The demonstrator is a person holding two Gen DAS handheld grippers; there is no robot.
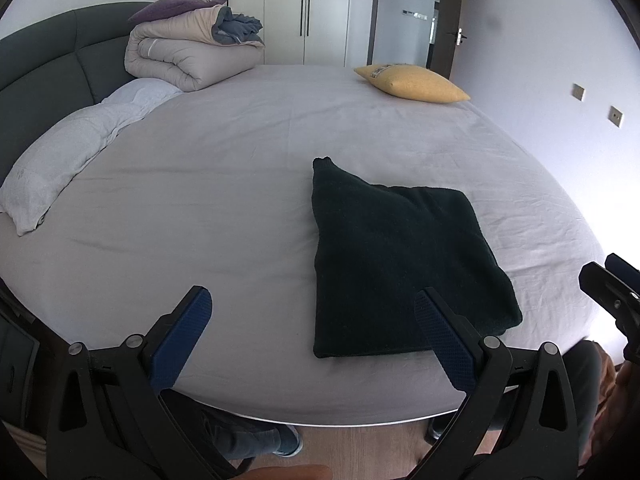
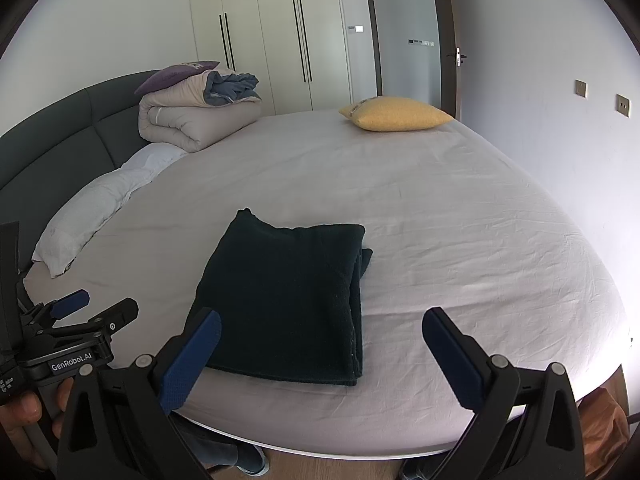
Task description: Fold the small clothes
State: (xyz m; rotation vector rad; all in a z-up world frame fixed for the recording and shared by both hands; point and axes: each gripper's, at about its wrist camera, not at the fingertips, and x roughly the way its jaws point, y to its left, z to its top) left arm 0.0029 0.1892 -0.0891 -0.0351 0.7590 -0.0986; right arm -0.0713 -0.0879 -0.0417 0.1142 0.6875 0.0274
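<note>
A dark, folded garment [image 1: 396, 264] lies flat on the grey bed sheet [image 1: 240, 200] near the bed's front edge; it also shows in the right wrist view [image 2: 288, 300]. My left gripper [image 1: 312, 304] is open and empty, held above the front edge, its right finger over the garment's near corner. My right gripper [image 2: 322, 324] is open and empty, just in front of the garment's near edge. The left gripper [image 2: 92, 306] appears at the left of the right wrist view. The right gripper's body shows at the right edge of the left wrist view; its fingertips are cut off there.
A folded beige duvet [image 1: 192, 56] with a purple cushion on it sits at the far left by the dark headboard [image 1: 44, 64]. A white pillow [image 1: 76, 148] lies at the left. A yellow cushion [image 1: 412, 82] lies at the far right. Wardrobes and a door stand behind. Wooden floor below.
</note>
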